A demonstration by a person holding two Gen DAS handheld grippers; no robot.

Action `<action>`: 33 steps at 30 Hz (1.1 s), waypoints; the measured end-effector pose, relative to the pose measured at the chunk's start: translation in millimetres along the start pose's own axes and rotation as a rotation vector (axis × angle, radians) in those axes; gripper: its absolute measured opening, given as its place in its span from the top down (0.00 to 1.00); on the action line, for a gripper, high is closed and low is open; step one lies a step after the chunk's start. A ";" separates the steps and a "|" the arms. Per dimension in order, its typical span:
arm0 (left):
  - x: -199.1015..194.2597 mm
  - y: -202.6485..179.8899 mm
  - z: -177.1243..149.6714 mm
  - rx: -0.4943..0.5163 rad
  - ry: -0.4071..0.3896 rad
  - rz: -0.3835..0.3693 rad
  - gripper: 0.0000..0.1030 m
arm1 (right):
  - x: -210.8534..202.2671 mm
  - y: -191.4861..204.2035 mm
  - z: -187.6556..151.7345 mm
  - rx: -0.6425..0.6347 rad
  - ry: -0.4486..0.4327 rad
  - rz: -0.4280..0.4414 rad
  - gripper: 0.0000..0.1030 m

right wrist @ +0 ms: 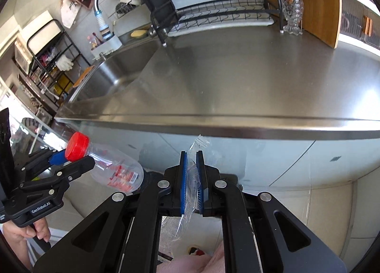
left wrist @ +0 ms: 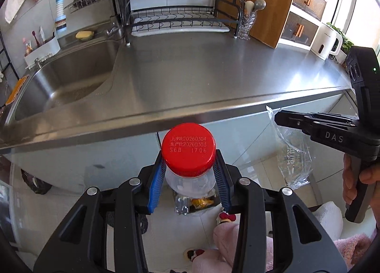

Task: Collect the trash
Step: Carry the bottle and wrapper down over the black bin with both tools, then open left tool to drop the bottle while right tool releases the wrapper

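The clear plastic bottle [right wrist: 116, 173] with the red cap [left wrist: 188, 148] hangs in front of the steel counter's edge [left wrist: 190, 109], clear of the worktop, clamped at the neck just under the cap by the blue pads of the left gripper [left wrist: 189, 173]. It looks empty, so it should be light and fairly stiff at the neck but easily dented along the thin body; the neck is the sound place to hold it, since the smooth wall could slip. Beside it, the right gripper [right wrist: 192, 182] has its jaws pinched nearly together on a crinkled transparent wrapper [right wrist: 193, 178], which is limp, nearly weightless and slick, and likely to slide out unless held tightly. Below the bottle, in the left wrist view, a dark bin or bag [left wrist: 194, 201] seems to hold crumpled clear and yellow packaging. The sink [left wrist: 71, 83] appears bare, and the dish rack [left wrist: 180, 19] carries no dishes that I can make out.
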State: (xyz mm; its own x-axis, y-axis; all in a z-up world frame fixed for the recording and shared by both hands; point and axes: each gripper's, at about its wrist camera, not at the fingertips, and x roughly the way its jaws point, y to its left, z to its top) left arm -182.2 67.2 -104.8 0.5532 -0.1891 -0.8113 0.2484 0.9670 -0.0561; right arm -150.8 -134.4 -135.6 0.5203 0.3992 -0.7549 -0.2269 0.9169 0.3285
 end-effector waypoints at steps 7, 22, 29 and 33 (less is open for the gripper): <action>49.5 4.4 -47.2 -0.034 0.121 -0.044 0.64 | 54.9 -6.3 -46.2 0.022 0.113 -0.022 0.91; 233.0 18.2 -105.0 -0.082 0.308 -0.064 0.64 | 206.6 -58.5 -102.5 0.000 0.222 -0.109 0.91; 300.9 19.6 -112.7 -0.096 0.353 -0.059 0.64 | 260.1 -74.6 -116.3 -0.001 0.273 -0.101 0.91; 327.8 18.6 -116.8 -0.092 0.394 -0.065 0.63 | 282.3 -83.5 -118.6 -0.009 0.295 -0.100 0.91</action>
State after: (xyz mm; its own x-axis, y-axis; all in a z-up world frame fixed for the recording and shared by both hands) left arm -89.2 43.1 -439.9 0.1871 -0.1877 -0.9642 0.1908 0.9698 -0.1518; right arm -82.6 -98.2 -443.4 0.2797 0.2884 -0.9157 -0.1949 0.9510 0.2400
